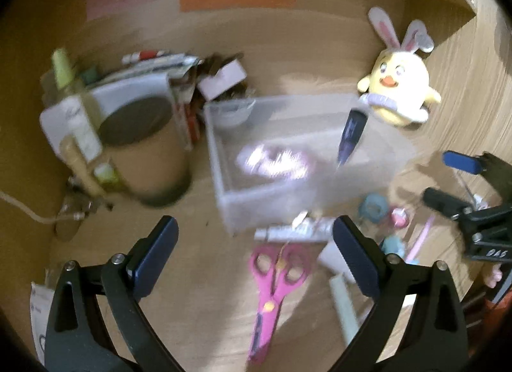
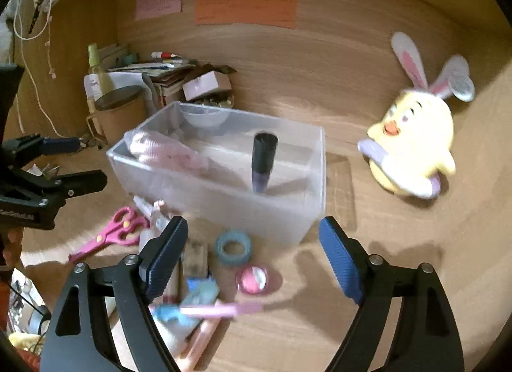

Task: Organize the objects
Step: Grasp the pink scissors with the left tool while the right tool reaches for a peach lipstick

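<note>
A clear plastic box [image 1: 265, 205] [image 2: 224, 209] stands mid-desk. Inside it a dark tube [image 1: 351, 135] [image 2: 264, 161] stands tilted, with a pinkish pouch [image 1: 275, 162] [image 2: 166, 151] beside it. My left gripper [image 1: 256, 244] is open and holds nothing; it hovers in front of the box, above pink scissors [image 1: 275, 279] [image 2: 112, 234]. My right gripper [image 2: 252, 253] is also open and holds nothing, over a blue tape roll [image 2: 233, 247], a pink round case [image 2: 252, 279] and a pink pen [image 2: 220, 309]. Each gripper shows at the edge of the other's view [image 1: 448, 180] [image 2: 76, 162].
A yellow plush chick [image 1: 398, 87] [image 2: 412, 148] with bunny ears sits right of the box. At the back left stand a brown lidded canister [image 1: 144, 148] [image 2: 120, 109], a spray bottle [image 2: 94, 68], stacked papers and a small pink carton [image 2: 208, 84]. Wooden walls close the back and both sides.
</note>
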A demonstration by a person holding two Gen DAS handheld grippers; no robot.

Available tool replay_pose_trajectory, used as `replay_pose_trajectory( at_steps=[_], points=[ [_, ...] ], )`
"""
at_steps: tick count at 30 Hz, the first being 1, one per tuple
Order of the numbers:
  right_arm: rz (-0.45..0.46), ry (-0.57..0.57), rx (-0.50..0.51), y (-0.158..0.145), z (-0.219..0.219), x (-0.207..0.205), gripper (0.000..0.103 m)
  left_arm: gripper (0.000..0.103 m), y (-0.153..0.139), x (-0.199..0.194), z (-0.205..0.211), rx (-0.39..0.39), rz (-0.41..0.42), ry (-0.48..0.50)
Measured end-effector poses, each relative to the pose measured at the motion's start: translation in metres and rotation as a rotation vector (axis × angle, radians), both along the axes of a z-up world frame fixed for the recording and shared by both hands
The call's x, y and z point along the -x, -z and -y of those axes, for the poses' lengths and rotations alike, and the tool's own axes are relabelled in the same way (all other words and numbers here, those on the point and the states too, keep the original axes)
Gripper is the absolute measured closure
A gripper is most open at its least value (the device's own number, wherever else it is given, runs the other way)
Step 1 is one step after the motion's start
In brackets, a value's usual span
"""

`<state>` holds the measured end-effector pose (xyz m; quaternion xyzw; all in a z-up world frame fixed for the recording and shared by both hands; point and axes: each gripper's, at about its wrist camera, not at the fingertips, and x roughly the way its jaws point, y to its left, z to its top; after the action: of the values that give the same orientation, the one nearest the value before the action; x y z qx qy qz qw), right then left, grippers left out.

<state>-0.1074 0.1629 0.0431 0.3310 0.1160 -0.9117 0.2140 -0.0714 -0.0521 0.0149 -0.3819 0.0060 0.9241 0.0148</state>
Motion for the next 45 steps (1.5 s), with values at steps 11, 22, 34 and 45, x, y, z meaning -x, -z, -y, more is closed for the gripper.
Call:
replay_pose_trajectory(
  at_steps=[11,22,34,45],
  points=[
    [0.134,0.088,0.049,0.047,-0.038,-0.035,0.021,0.01,0.056,-0.032,0.01,-0.008,0.127,-0.017],
    [0.255,0.095,0.125,0.075,-0.051,-0.023,0.034,0.044,0.072,-0.026,-0.002,-0.018,0.158,0.015],
    [0.245,0.026,0.102,0.072,-0.029,-0.026,0.051,0.084,0.07,-0.036,0.01,-0.047,0.13,-0.071],
    [0.262,0.008,0.071,0.072,-0.023,-0.024,0.055,0.077,0.067,-0.034,0.017,-0.051,0.157,-0.052]
  ],
)
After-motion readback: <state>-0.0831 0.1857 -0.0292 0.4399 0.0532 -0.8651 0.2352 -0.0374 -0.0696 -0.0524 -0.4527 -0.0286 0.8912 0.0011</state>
